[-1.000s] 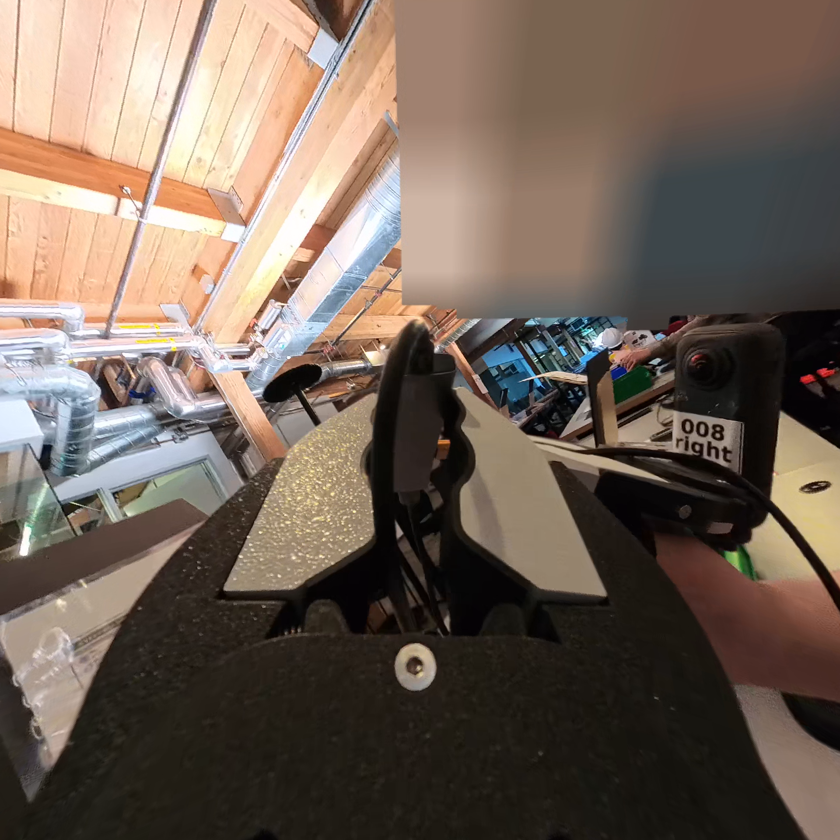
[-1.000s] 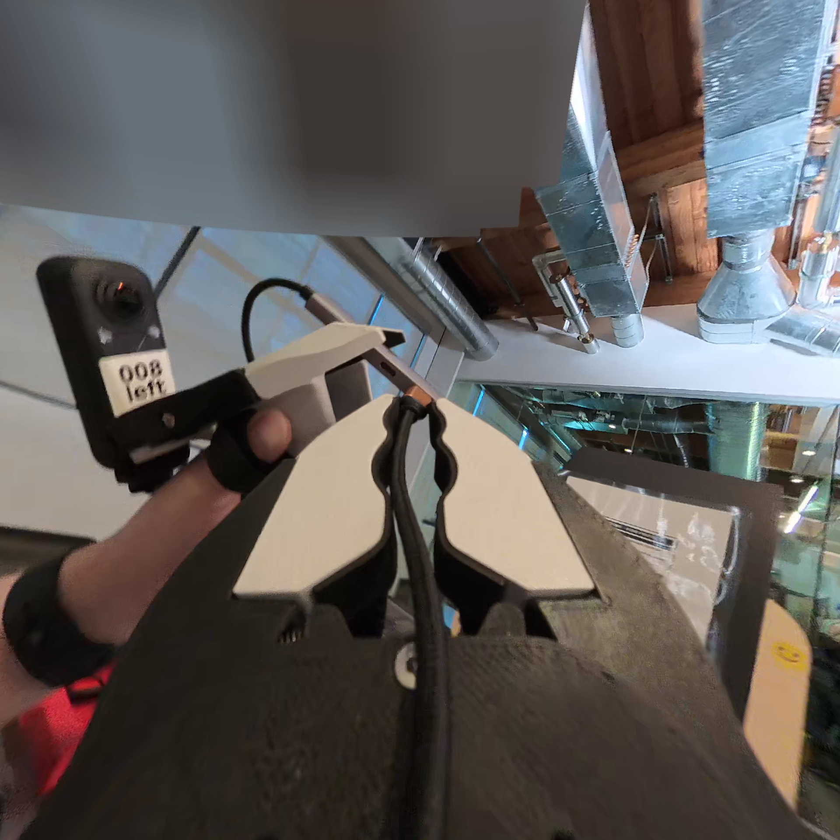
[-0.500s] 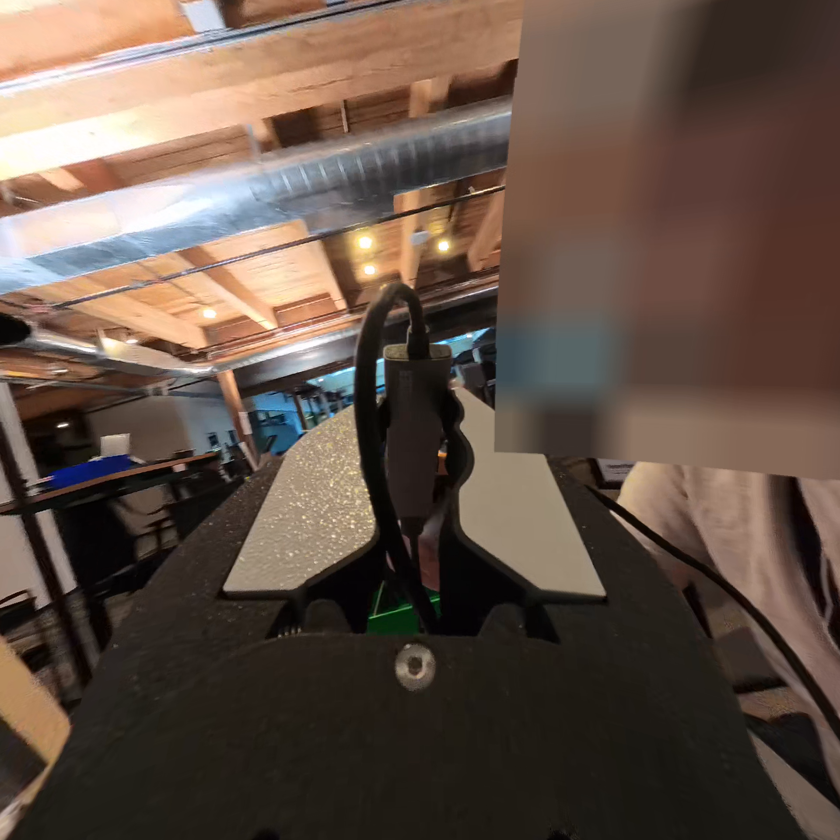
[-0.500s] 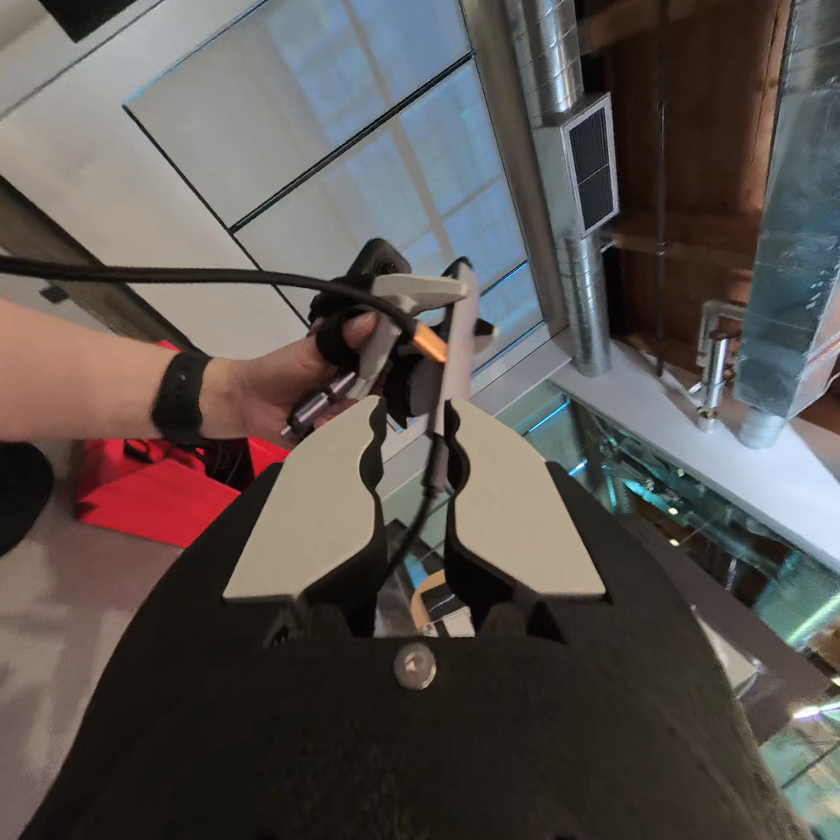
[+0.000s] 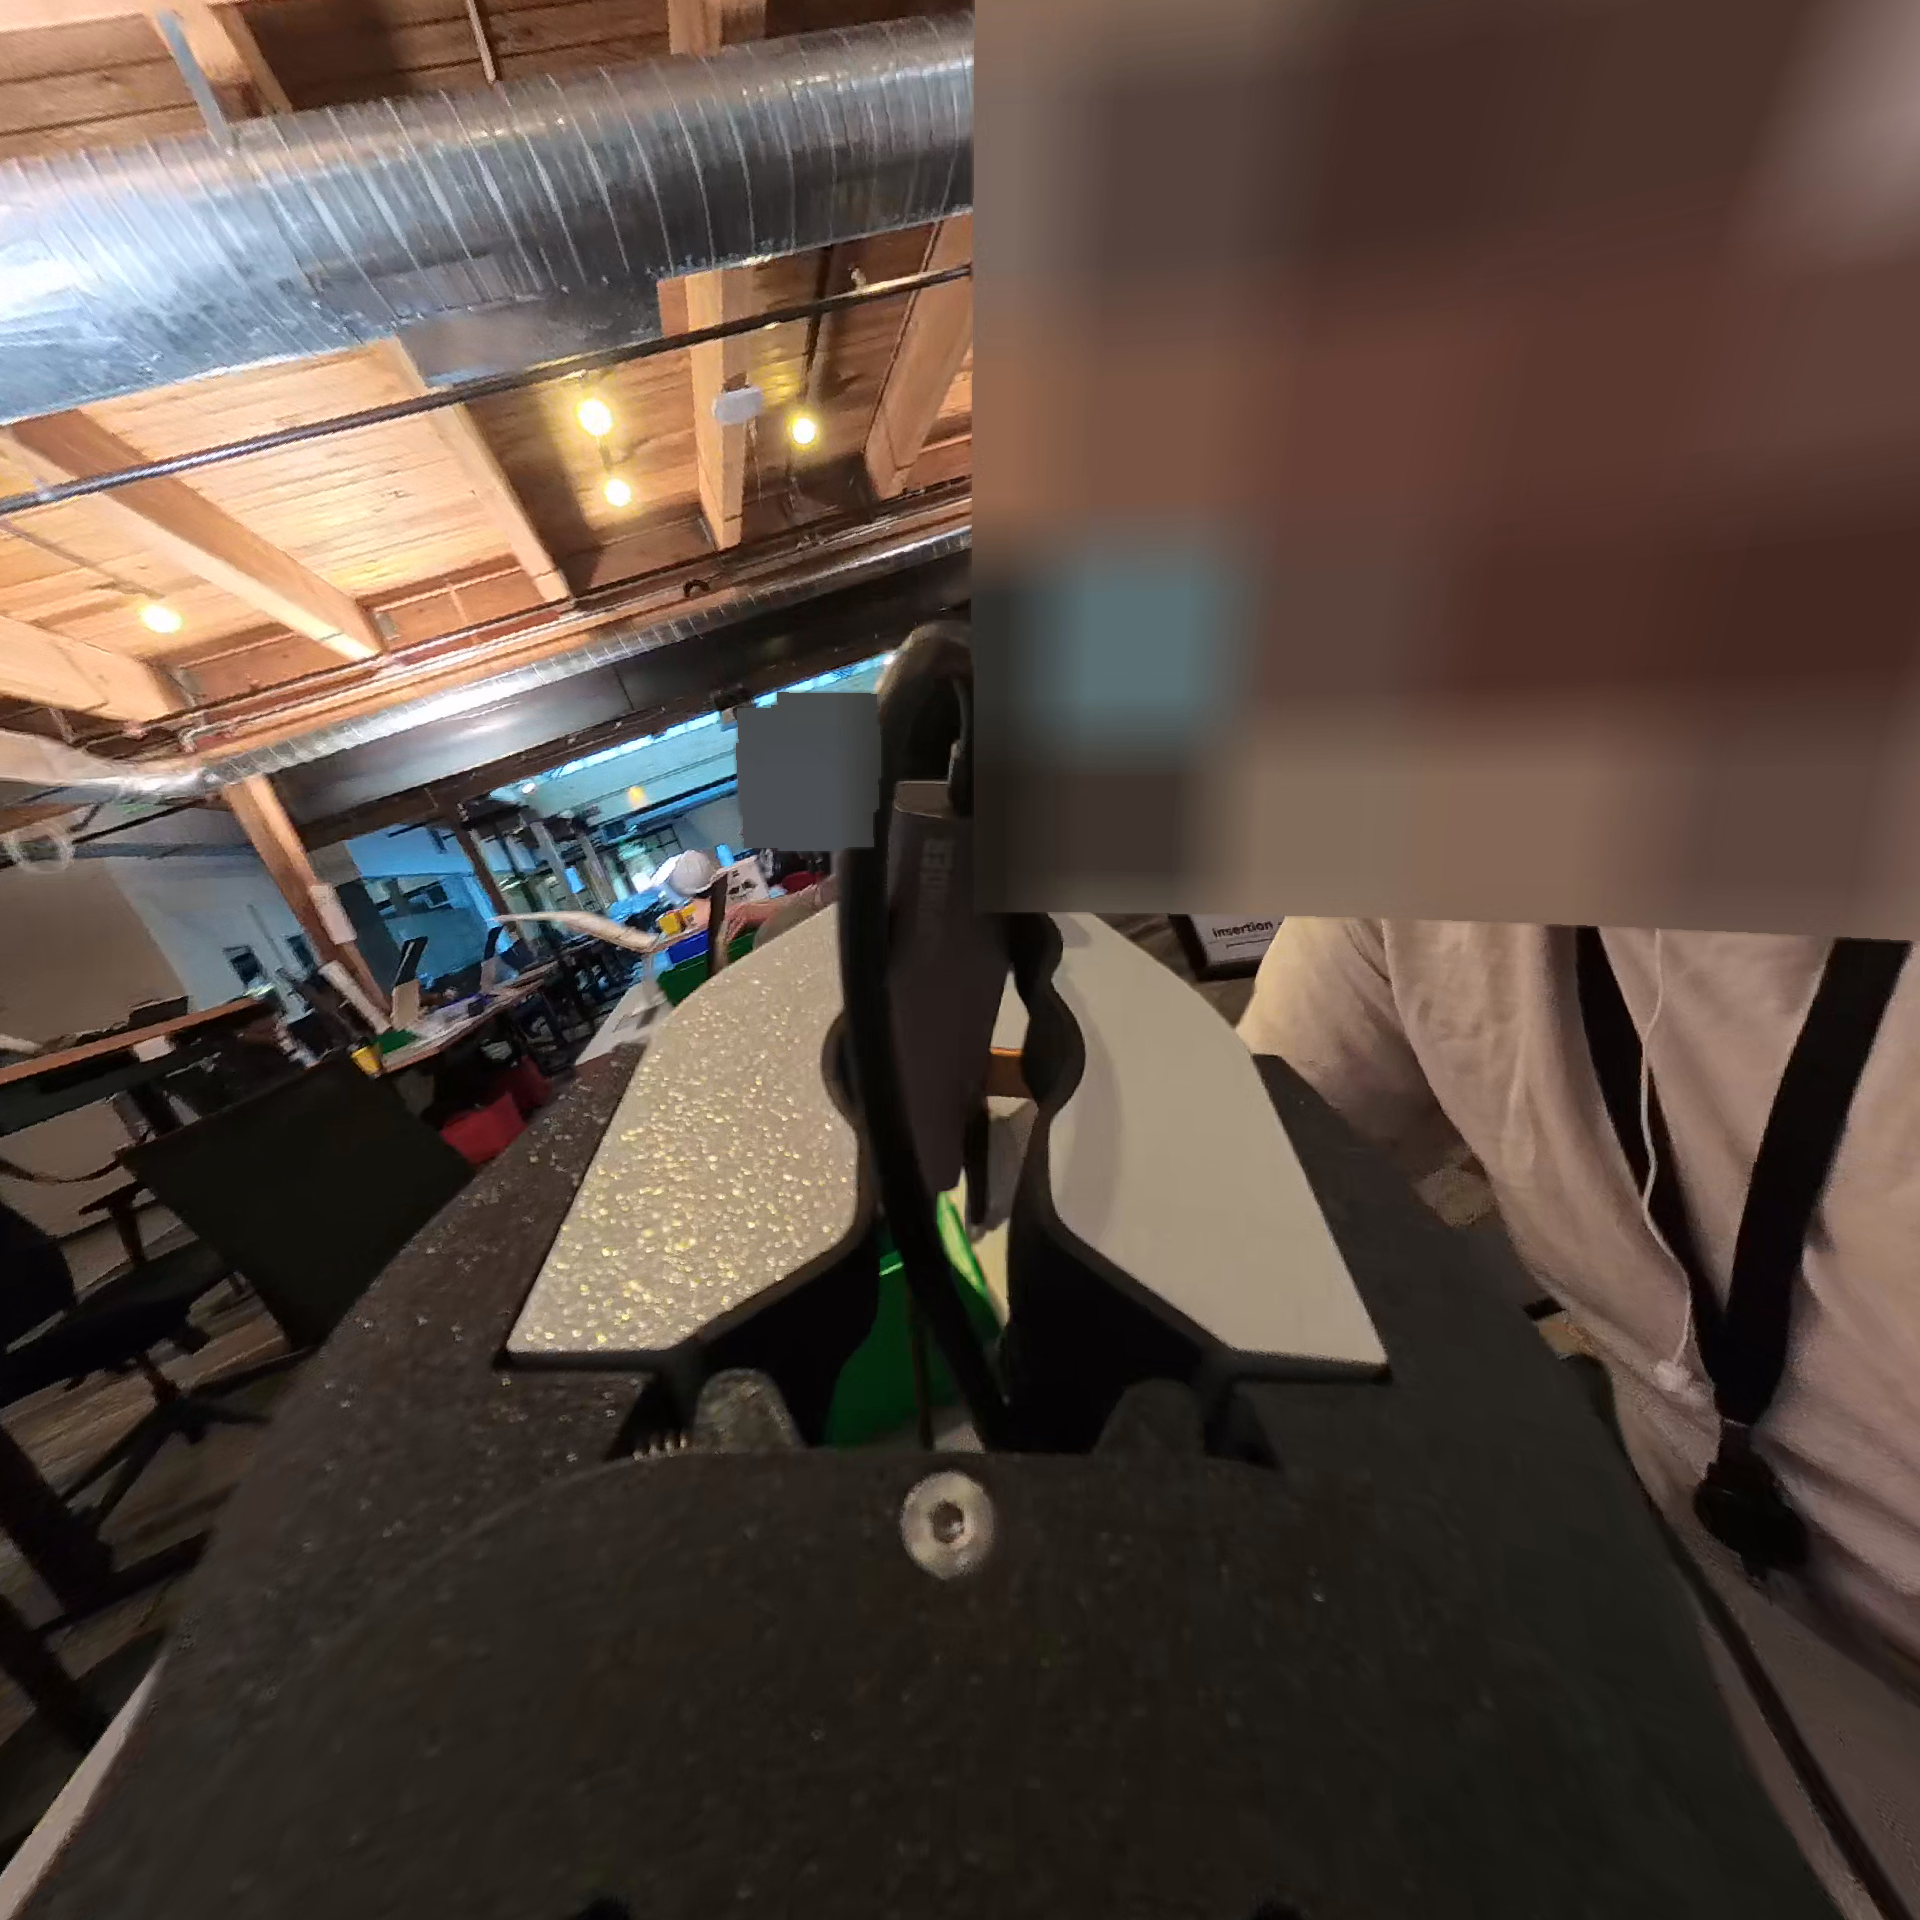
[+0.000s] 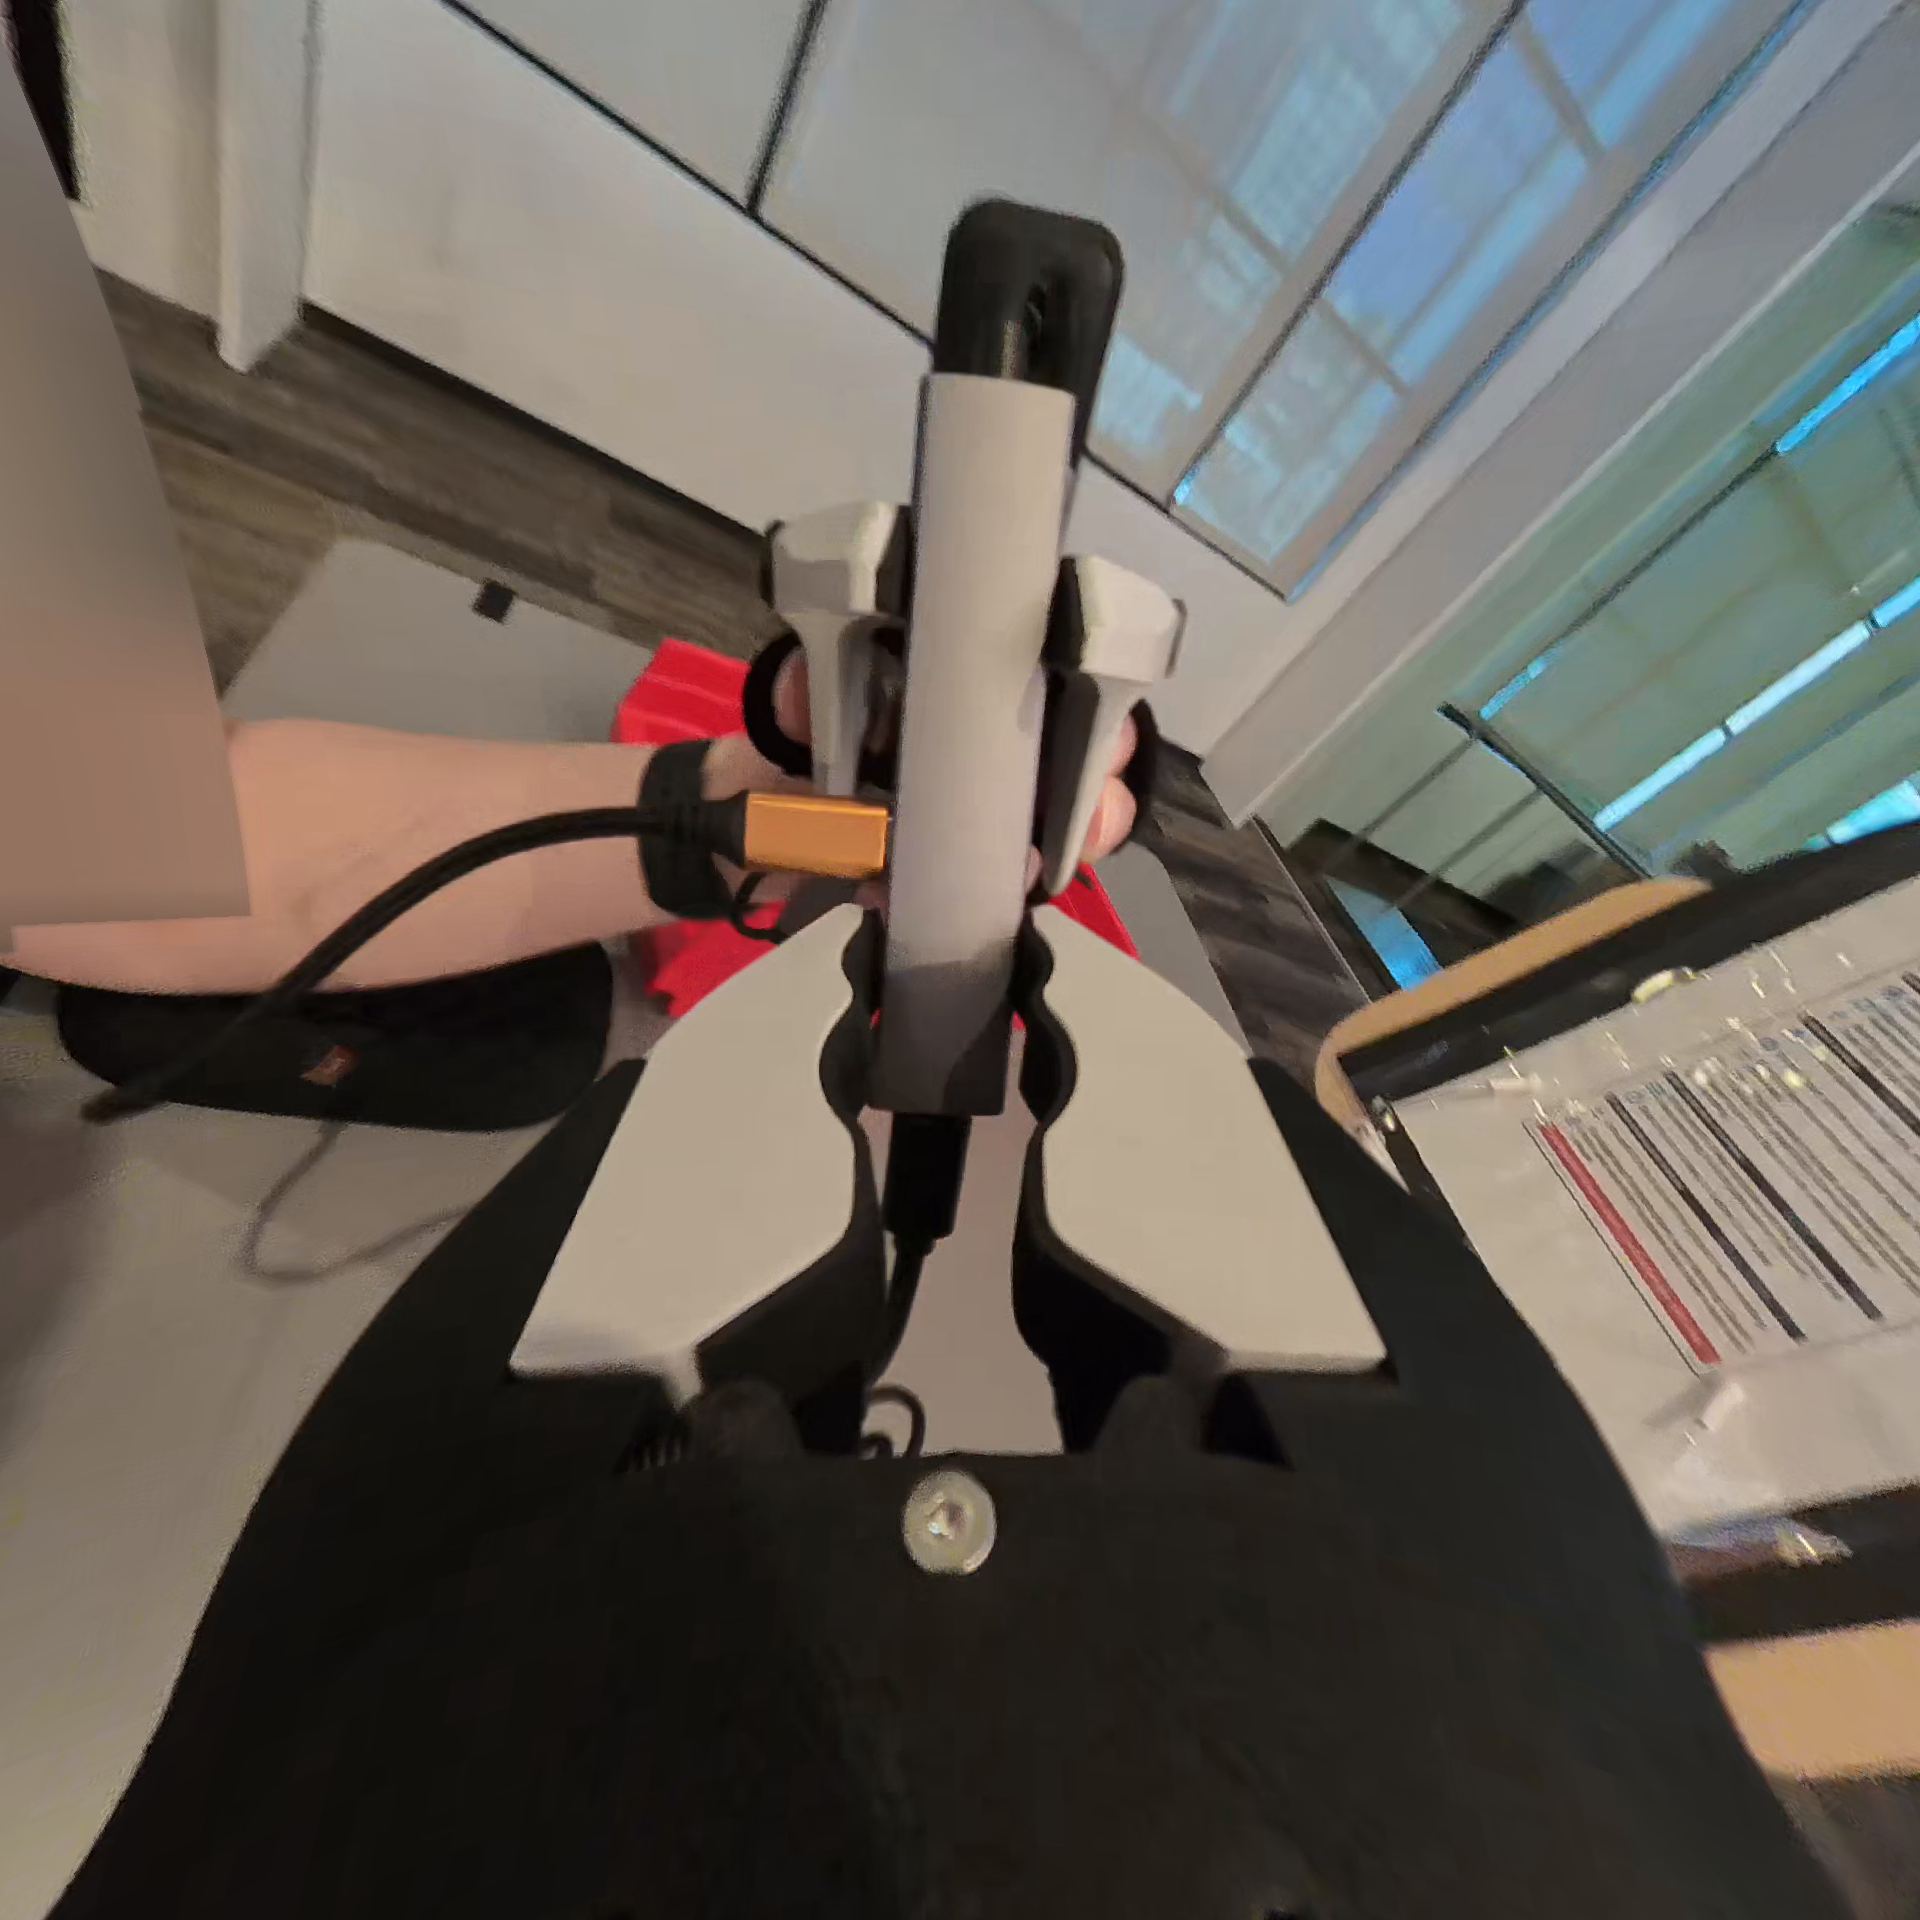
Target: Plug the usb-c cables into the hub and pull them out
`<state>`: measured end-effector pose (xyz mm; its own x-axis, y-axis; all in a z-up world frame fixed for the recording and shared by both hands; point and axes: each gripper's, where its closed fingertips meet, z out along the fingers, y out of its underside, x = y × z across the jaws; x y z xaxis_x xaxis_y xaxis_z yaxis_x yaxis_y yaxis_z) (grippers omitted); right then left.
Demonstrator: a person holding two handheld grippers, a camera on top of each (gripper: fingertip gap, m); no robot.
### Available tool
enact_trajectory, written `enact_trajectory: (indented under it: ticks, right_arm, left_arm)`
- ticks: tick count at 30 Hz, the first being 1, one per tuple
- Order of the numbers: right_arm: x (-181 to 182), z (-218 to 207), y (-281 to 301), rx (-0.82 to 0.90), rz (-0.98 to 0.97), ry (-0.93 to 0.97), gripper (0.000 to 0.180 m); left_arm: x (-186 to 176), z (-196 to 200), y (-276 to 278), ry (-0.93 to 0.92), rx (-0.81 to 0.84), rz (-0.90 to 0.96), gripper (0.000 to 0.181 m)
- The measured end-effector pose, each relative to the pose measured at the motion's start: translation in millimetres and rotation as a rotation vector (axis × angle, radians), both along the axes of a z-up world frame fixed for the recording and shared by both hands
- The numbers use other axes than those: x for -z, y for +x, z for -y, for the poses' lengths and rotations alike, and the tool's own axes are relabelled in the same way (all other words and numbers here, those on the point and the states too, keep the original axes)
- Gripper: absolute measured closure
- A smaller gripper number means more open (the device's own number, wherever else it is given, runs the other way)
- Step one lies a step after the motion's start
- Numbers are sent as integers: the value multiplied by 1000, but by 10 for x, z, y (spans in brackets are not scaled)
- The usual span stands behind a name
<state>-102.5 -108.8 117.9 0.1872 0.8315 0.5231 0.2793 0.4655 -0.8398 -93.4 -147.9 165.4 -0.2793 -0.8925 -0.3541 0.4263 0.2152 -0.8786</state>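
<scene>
I see my left gripper (image 5: 940, 997) raised and tilted up toward a timber ceiling, its two pale fingers (image 5: 717, 1164) closed onto the grey hub (image 5: 935, 997), which stands upright between them with its top end clear above the fingertips. A black lead (image 5: 883, 1039) loops out of the hub's top and runs down between the fingers along the hub's left side. From the right wrist view the same hub (image 6: 982, 665) appears long and pale grey, gripped about midway by the left gripper (image 6: 977, 613) with a hand (image 6: 790, 717) behind it. A cable with an orange metal plug (image 6: 816, 834) sits in the hub's side, its black cord (image 6: 416, 914) trailing away to the left across the forearm. My right gripper (image 6: 940, 997) has its fingers (image 6: 727, 1153) standing either side of the hub's lower end, close to it; whether they press on it I cannot tell. A black plug (image 6: 928, 1174) enters the hub's bottom end, lying in the gap between those fingers. A red item (image 6: 717, 956) lies behind the hand, and a clear board with printed sheets (image 6: 1662, 1143) stands to the right. In the left wrist view a person's light shirt with dark straps (image 5: 1621, 1195) fills the right side.
</scene>
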Motion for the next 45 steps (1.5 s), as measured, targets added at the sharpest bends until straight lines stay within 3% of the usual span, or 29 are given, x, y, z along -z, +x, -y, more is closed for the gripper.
enact_trajectory:
  ticks: [1, 4, 8, 11, 24, 31, 33, 36, 45]
  right_arm:
    - [5, -53, 30, 45, 28, 8, 155]
    - [-80, -216, 200, 220, 75, 188, 155]
    - [-132, -404, 514, 434, 169, 258, 155]
    - [-144, -554, 735, 508, 166, 206, 155]
    - [-335, -970, 1516, 716, 48, 154, 155]
    - [-1257, -1244, 2203, 772, 17, 285, 155]
    - [-1518, -1302, 2444, 799, 83, 373, 155]
    - [-1626, -1455, 2876, 880, 243, 413, 155]
    - [-1210, -1721, 4003, 1107, 645, 393, 155]
  left_arm:
    - [12, -42, 12, -5, -32, -12, 156]
    - [12, -327, 7, -56, -234, -60, 124]
    - [36, -656, -135, -65, -492, -123, 114]
    - [34, -745, -167, -76, -580, -154, 114]
    - [29, -778, -6, -162, -626, -219, 114]
    - [3, -611, 65, -113, -585, -243, 117]
    - [17, -584, 84, -92, -587, -256, 118]
    - [22, -563, 110, -84, -581, -262, 119]
    - [59, -503, 203, -64, -558, -283, 120]
